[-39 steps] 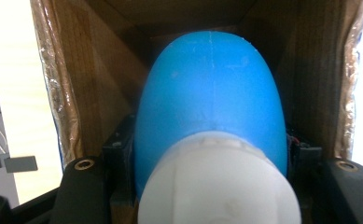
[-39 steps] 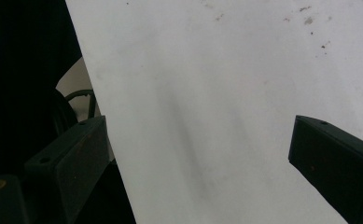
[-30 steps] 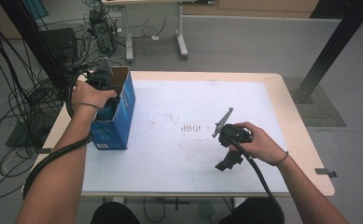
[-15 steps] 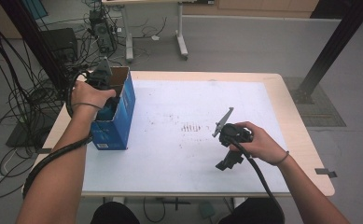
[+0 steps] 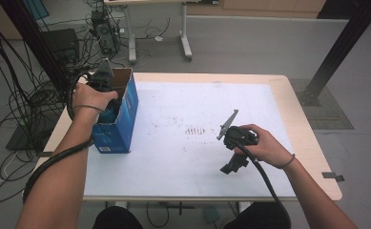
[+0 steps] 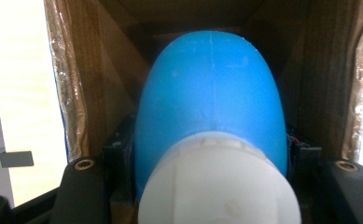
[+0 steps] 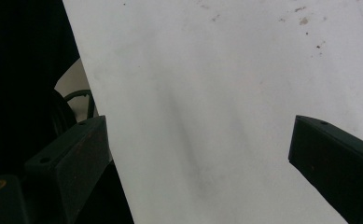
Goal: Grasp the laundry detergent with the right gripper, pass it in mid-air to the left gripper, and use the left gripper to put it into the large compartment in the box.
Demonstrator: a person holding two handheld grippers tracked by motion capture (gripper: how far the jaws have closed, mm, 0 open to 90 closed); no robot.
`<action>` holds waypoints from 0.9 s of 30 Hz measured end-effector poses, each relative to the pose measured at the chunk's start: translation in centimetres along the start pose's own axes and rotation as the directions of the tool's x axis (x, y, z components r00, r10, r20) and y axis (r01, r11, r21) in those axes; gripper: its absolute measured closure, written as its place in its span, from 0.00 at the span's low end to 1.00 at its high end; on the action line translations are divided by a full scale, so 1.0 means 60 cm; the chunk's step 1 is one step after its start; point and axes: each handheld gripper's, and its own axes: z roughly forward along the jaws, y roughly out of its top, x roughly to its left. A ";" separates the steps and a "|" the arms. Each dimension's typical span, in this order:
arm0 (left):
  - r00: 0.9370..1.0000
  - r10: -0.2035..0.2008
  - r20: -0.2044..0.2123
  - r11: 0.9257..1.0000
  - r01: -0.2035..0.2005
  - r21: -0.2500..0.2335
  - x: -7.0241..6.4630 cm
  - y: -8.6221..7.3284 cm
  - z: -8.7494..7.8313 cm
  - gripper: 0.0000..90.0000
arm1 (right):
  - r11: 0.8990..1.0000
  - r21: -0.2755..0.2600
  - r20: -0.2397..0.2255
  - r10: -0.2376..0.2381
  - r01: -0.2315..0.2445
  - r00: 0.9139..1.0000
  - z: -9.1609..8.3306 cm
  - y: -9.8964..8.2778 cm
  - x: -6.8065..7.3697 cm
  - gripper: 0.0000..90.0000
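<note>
Matt blue plastic bottle (image 6: 209,102), perhaps, raw brown cardboard box (image 6: 95,70) interior

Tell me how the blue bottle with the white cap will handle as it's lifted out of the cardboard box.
The rounded blue plastic bottle with the white cap looks smooth, so it may slip. The left hand-held gripper clamps near the cap, so the body could swing. The tall blue cardboard box fits snugly and might tip.

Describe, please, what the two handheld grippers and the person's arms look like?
Both grippers, left gripper and right gripper, are black, each topped by a grey three-cornered plate and trailing a thick black cable. The jaws are blocky and black. The forearms are unsleeved; a thin dark band circles the right wrist.
</note>
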 end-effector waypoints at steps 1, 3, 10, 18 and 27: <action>1.000 0.000 -0.001 1.000 0.000 -0.001 0.000 0.000 0.000 0.42 | 1.000 -0.002 -0.001 0.000 0.000 1.000 0.000 0.000 0.000 0.06; 1.000 0.000 -0.003 1.000 0.000 0.000 -0.001 0.000 0.000 0.42 | 1.000 0.000 0.001 -0.001 0.001 1.000 0.000 0.000 0.000 0.06; 1.000 -0.003 -0.004 1.000 0.003 0.002 -0.001 0.000 0.000 0.42 | 1.000 -0.007 -0.001 -0.004 0.004 1.000 0.000 -0.001 0.000 0.06; 1.000 -0.004 -0.004 1.000 0.004 0.004 -0.001 0.001 0.000 0.42 | 1.000 -0.002 -0.003 0.000 0.000 1.000 0.001 0.001 0.001 0.06; 1.000 -0.010 0.000 1.000 0.010 0.006 0.001 0.001 0.000 0.42 | 1.000 -0.002 -0.005 0.005 -0.005 1.000 0.001 0.000 -0.001 0.06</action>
